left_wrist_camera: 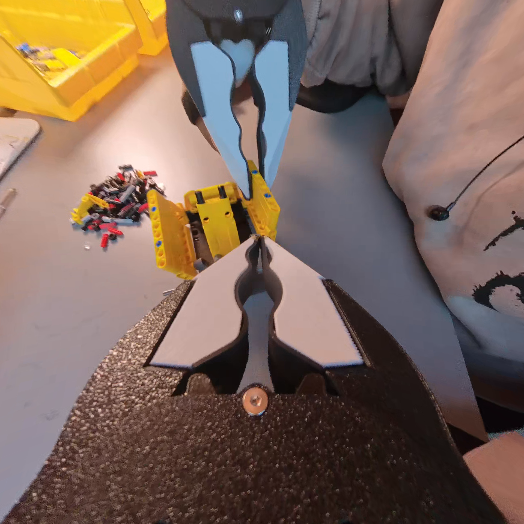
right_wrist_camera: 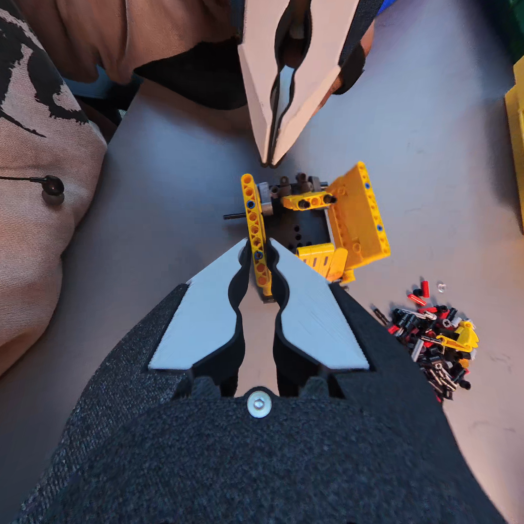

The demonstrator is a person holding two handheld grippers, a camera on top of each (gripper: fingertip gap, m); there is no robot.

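In the left wrist view we start at far left: yellow plastic storage bins [left_wrist_camera: 71, 56] with small parts inside, well away from the work. Nearer, a loose pile of small black, red and grey plastic connector pieces [left_wrist_camera: 113, 204] lies on the grey tabletop [left_wrist_camera: 85, 312], with a small yellow sub-assembly in it, probably kept close as stock.

Centre: the yellow-and-black perforated-beam brick model [left_wrist_camera: 215, 224] sits on the table, one side panel splayed out to the left.

Left gripper [left_wrist_camera: 258, 237]: fingertips together, empty as far as we can tell, tips right at the model's near edge. Touching or just clear, we can't tell.

Right gripper [right_wrist_camera: 258, 241]: clamped on the model's yellow holed side beam [right_wrist_camera: 255, 226], one finger on each face. We read that as a steadying hold that keeps the model from sliding.

In the right wrist view the left gripper sits just beyond the model's far side, apart from it.

Right edge of the left view: a person's beige printed garment [left_wrist_camera: 453, 170] with a thin black cable [left_wrist_camera: 482, 173] across it.
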